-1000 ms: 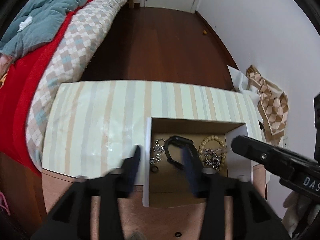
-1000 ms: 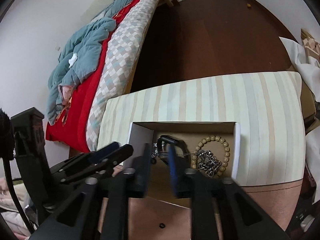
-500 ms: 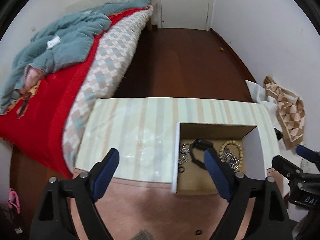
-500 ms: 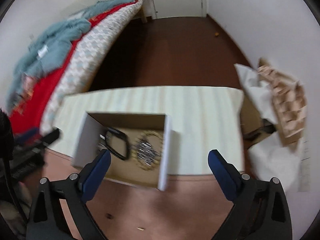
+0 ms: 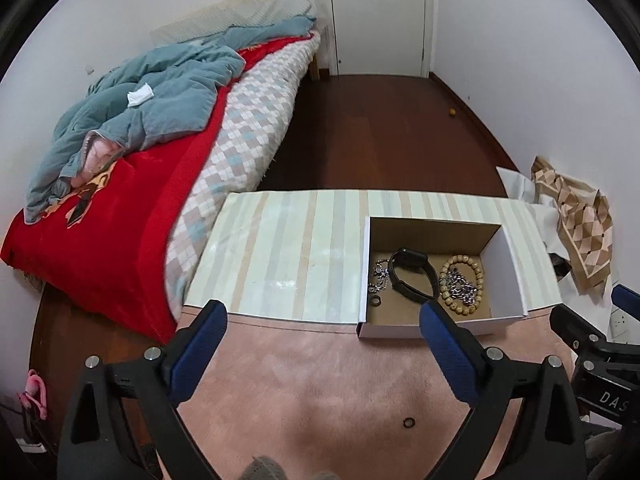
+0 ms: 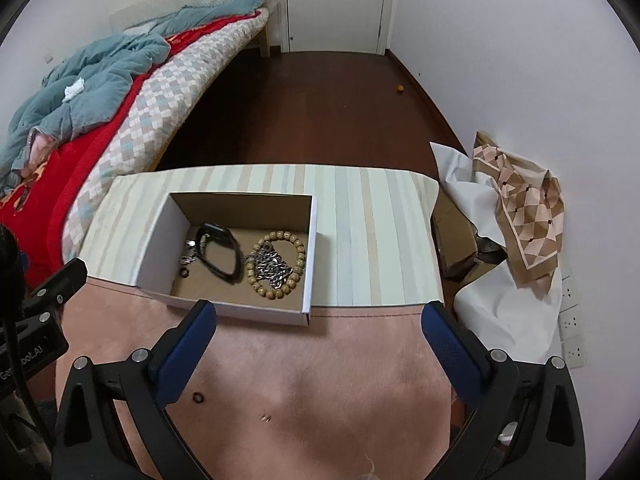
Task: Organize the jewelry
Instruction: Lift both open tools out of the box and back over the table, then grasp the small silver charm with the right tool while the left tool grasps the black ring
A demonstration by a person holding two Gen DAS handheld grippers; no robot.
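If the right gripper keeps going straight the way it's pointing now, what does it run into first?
Probably the pink cloth on the table in front of the open right gripper, about where it meets the striped mat. The white box lies left of that line. Depth is hard to judge here.

A pink plush-covered table [image 6: 320, 384] carries a pale striped cloth [image 6: 360, 240] along its far half, an open white cardboard box [image 6: 160, 252] straddling the cloth's near edge, and a small dark ring [image 6: 198, 398] lying loose on the pink.
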